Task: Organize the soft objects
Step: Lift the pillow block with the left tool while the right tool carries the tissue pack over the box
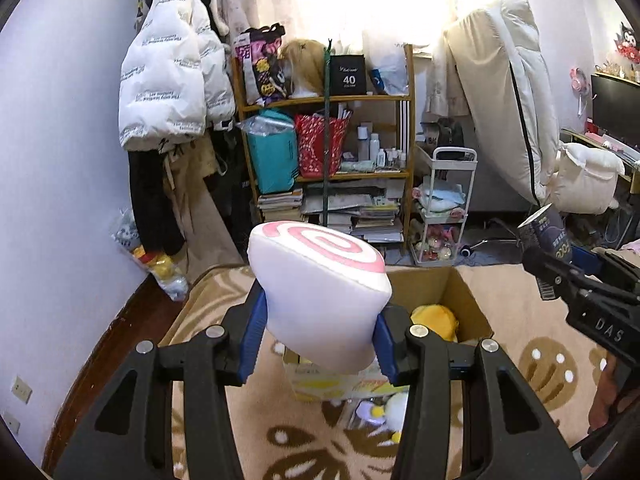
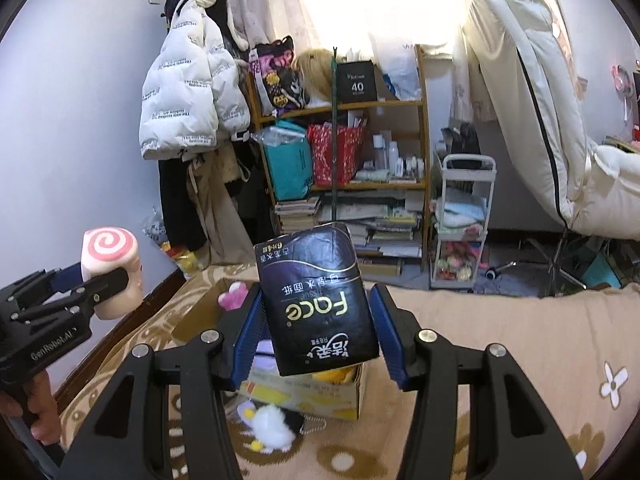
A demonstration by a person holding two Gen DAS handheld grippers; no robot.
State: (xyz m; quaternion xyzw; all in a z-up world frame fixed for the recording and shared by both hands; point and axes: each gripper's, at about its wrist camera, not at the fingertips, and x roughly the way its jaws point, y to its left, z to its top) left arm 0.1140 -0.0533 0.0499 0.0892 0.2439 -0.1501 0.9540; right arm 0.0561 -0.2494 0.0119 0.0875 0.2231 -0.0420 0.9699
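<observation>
**Both loads lifted over the box**

While the cardboard box (image 1: 460, 292) sits open below and just ahead of both jaws, we grasp the swirl plush (image 1: 320, 292) in the left gripper (image 1: 318, 344) and the tissue pack (image 2: 320, 300) in the right gripper (image 2: 318, 336), held high, probably ready for dropping in.

A beige patterned blanket (image 2: 500, 340) carries a cardboard box (image 2: 320, 396) and a white plush (image 2: 272, 428).
</observation>
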